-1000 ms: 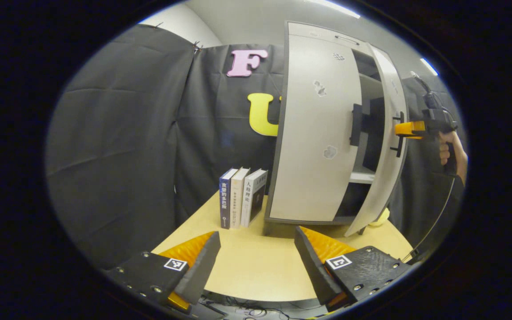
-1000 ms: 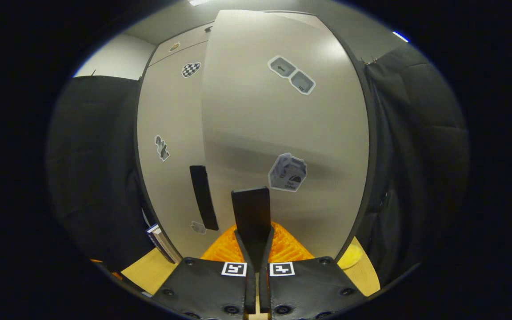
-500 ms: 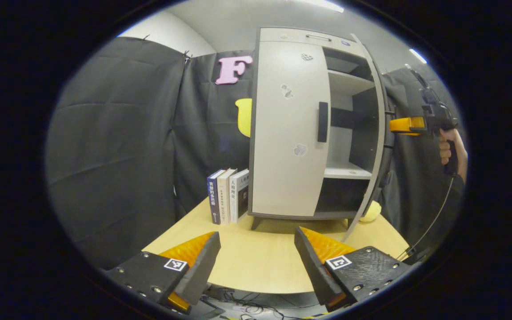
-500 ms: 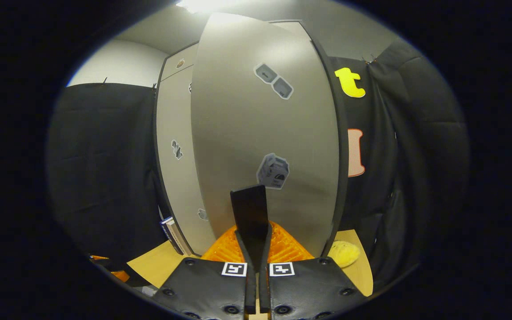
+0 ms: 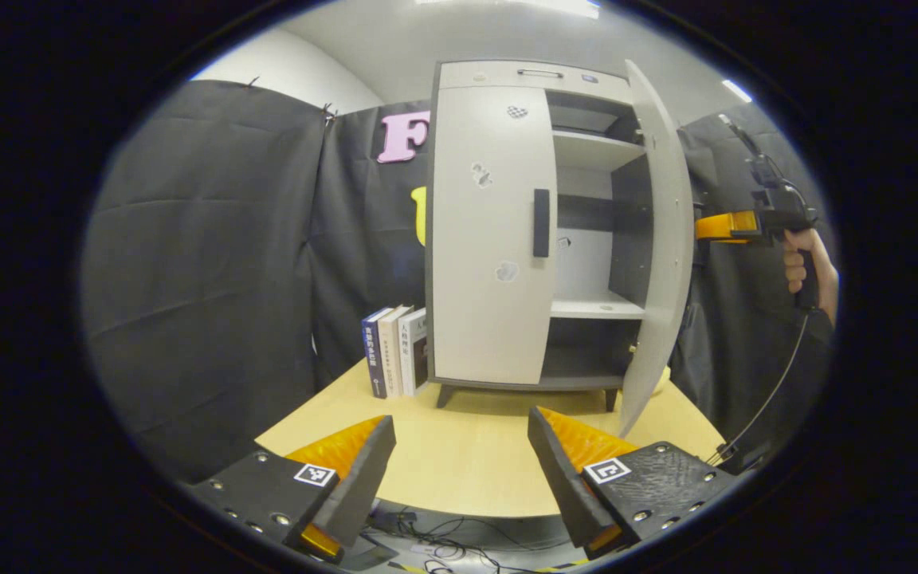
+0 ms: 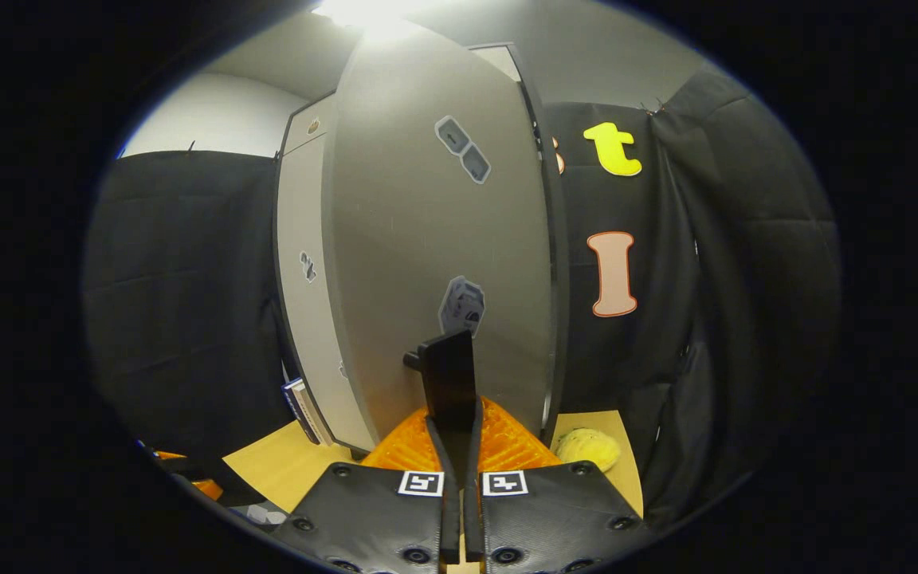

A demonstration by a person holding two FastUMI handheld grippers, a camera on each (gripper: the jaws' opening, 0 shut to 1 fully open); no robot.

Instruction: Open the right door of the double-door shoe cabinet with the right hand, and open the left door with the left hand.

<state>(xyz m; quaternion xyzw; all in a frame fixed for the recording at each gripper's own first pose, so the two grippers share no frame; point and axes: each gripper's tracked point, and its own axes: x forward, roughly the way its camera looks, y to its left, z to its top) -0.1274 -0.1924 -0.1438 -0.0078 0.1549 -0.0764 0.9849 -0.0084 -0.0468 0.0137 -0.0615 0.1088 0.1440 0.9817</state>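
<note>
A pale grey shoe cabinet (image 5: 507, 76) stands on the table. Its left door (image 5: 483, 303) is closed, with a black handle (image 5: 541, 223) at its inner edge. The right door (image 5: 658, 239) is swung wide out, baring the shelves (image 5: 594, 305). A hand (image 5: 803, 267) holds my right gripper (image 5: 702, 229) at that door's outer face. In the right gripper view, my right gripper (image 6: 455, 414) is shut on the right door's black handle (image 6: 449, 375), with the door (image 6: 427, 239) close ahead. My left gripper (image 5: 459, 470) hangs open over the table's near edge, well short of the cabinet.
Three books (image 5: 391, 351) stand upright left of the cabinet on the wooden table (image 5: 467, 454). A yellow soft object (image 6: 586, 448) lies on the table behind the open door. Cables (image 5: 443, 546) lie below the table's near edge. Black cloth walls surround the booth.
The right door has swung further open under my right gripper's pull, showing more of the shelves. My left gripper stays open and has drawn back a little from the cabinet.
</note>
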